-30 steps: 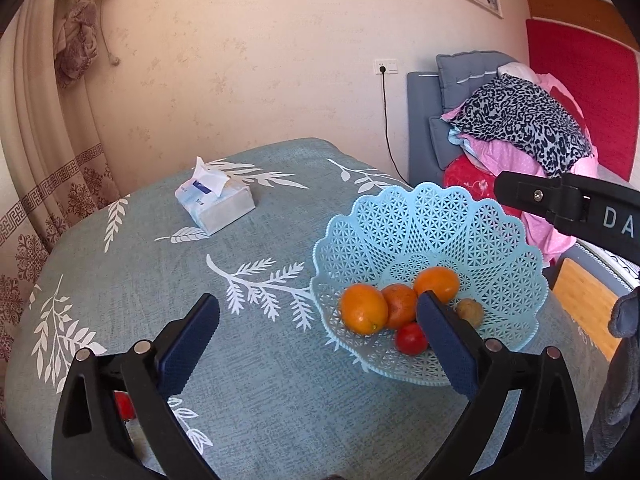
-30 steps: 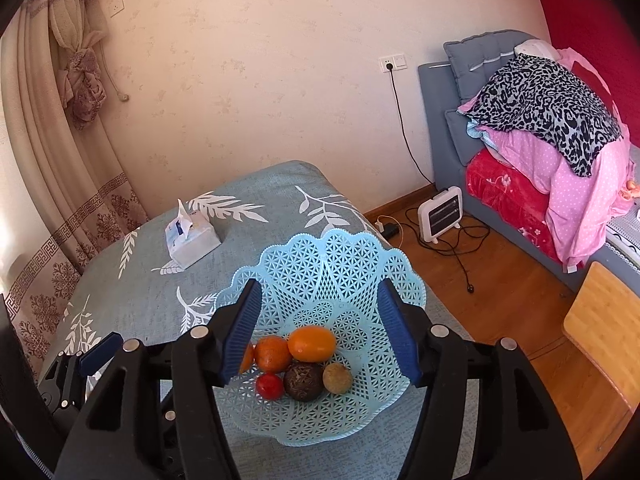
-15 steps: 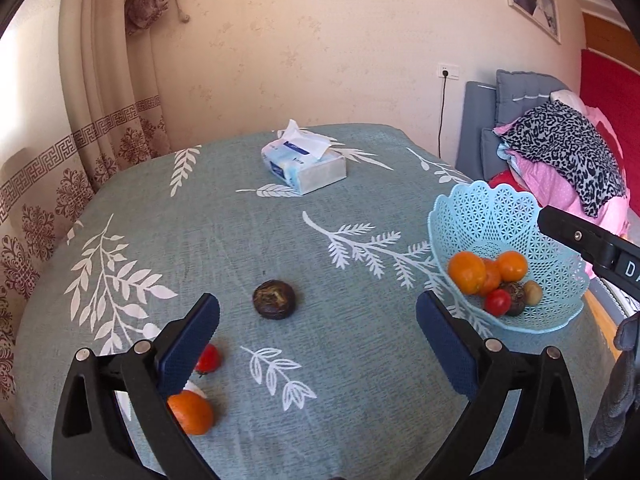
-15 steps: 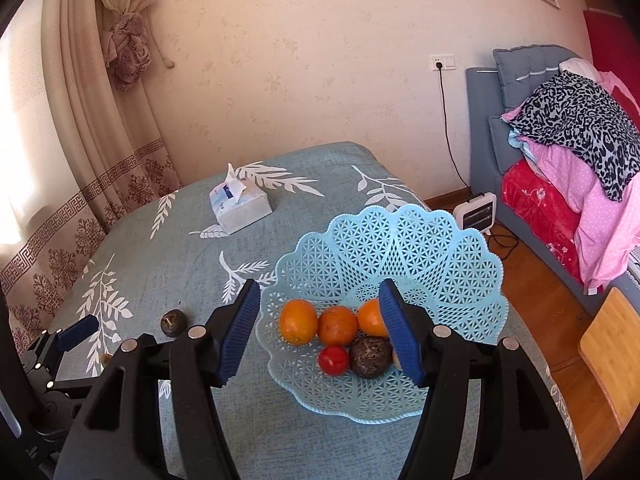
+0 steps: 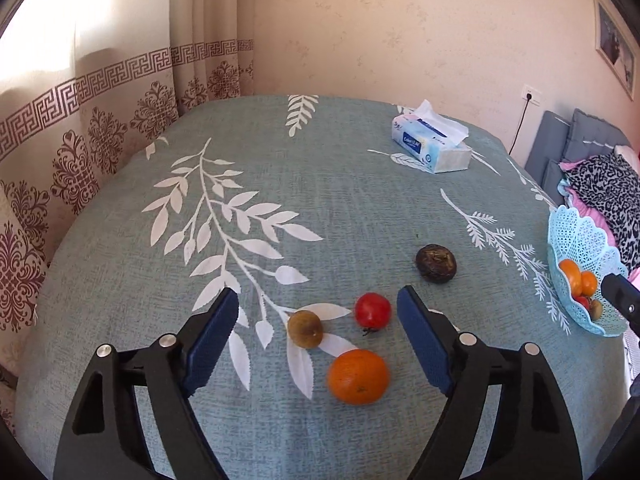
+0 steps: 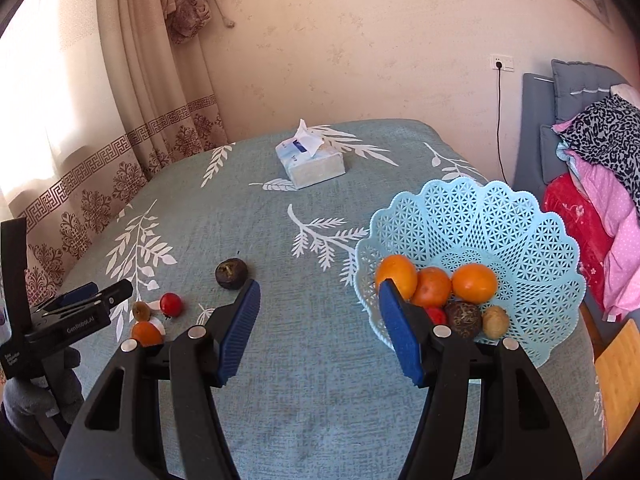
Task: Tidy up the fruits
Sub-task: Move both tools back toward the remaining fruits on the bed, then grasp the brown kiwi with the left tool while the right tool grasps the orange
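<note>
My left gripper [image 5: 316,336] is open and empty, low over the table, with a small brown fruit [image 5: 305,328], a red tomato [image 5: 372,310] and an orange [image 5: 358,376] between and just ahead of its fingers. A dark round fruit [image 5: 435,263] lies farther right. The light blue basket [image 6: 520,216] at the right holds oranges [image 6: 474,282], a dark fruit [image 6: 463,318], a small brown fruit [image 6: 495,321] and a tomato. My right gripper [image 6: 318,328] is open and empty, just left of the basket. The left gripper also shows in the right wrist view [image 6: 80,300].
A tissue box [image 5: 430,147] stands at the back of the teal leaf-print tablecloth [image 5: 260,184]. Curtains [image 5: 100,92] hang left. A sofa with piled clothes [image 6: 600,152] is on the right, and a wooden stool [image 6: 618,376] beside the table.
My left gripper has swung left, away from the basket, to the loose fruits on the table. My right gripper has shifted left, so the basket sits to its right.
</note>
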